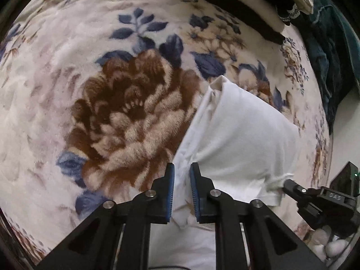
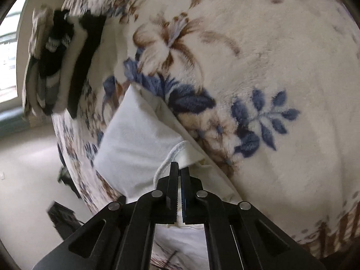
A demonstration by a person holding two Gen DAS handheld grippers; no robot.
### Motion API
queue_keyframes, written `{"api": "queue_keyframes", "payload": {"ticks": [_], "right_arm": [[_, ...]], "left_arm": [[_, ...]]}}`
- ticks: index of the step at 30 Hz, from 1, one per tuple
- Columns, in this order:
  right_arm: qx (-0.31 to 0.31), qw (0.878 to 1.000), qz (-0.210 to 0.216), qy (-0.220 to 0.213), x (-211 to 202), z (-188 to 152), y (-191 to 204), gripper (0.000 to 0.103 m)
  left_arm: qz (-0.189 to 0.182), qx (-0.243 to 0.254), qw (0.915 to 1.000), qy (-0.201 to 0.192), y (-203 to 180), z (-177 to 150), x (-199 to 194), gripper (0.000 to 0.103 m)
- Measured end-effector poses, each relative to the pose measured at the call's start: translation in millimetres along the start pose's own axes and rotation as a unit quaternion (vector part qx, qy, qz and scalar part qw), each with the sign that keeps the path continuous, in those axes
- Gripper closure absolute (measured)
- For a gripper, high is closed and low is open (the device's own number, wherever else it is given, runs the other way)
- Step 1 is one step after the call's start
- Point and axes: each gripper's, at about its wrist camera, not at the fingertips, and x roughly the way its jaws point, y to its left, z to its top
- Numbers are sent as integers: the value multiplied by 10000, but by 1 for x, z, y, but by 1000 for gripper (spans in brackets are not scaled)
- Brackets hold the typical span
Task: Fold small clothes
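A small white garment [image 1: 243, 135] lies partly folded on a floral fleece blanket [image 1: 90, 45]. My left gripper [image 1: 181, 168] stands over the garment's left edge, with bunched white cloth between its blue pads [image 1: 171, 189], and looks shut on it. My right gripper [image 2: 179, 168] is shut on the garment's hem [image 2: 171, 155] at the near right corner. It also shows in the left wrist view [image 1: 290, 183], pinching that corner. The garment [image 2: 139, 139] reaches away from me to a point.
A stack of folded dark and light clothes [image 1: 281, 4] lies at the blanket's far edge; it also shows in the right wrist view [image 2: 56, 63]. A teal cloth [image 1: 328, 49] lies at the far right. The bed edge and pale floor [image 2: 27, 168] are on the left.
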Motion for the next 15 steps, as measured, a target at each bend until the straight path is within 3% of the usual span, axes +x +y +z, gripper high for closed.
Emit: {"api": "queue_keyframes", "payload": {"ticks": [3, 4, 6, 7, 8, 9, 10, 15], "right_arm": [[-413, 9982, -189, 385, 5, 1, 12, 99], [-525, 9970, -213, 521, 7, 0, 16, 94], [-758, 9944, -203, 712, 6, -7, 20, 58], [-860, 9934, -226, 725, 3, -11, 20, 43], [-969, 9922, -259, 741, 0, -16, 20, 38], [-1061, 9908, -283, 788, -2, -21, 20, 37], [-1138, 9894, -309, 843, -4, -26, 20, 37], [-1103, 9859, -468, 1171, -18, -63, -6, 32]], "left_arm": [[131, 14, 9999, 24, 0, -5, -9, 89], [121, 95, 9999, -32, -1, -9, -12, 89], [42, 188, 9998, -74, -3, -17, -15, 86], [52, 233, 9997, -26, -4, -22, -14, 67], [74, 275, 9996, 14, -4, -25, -14, 52], [104, 332, 9994, 56, -3, -32, -15, 19], [145, 353, 9992, 68, -2, -37, -17, 3], [86, 333, 9992, 216, 5, -80, -35, 3]]}}
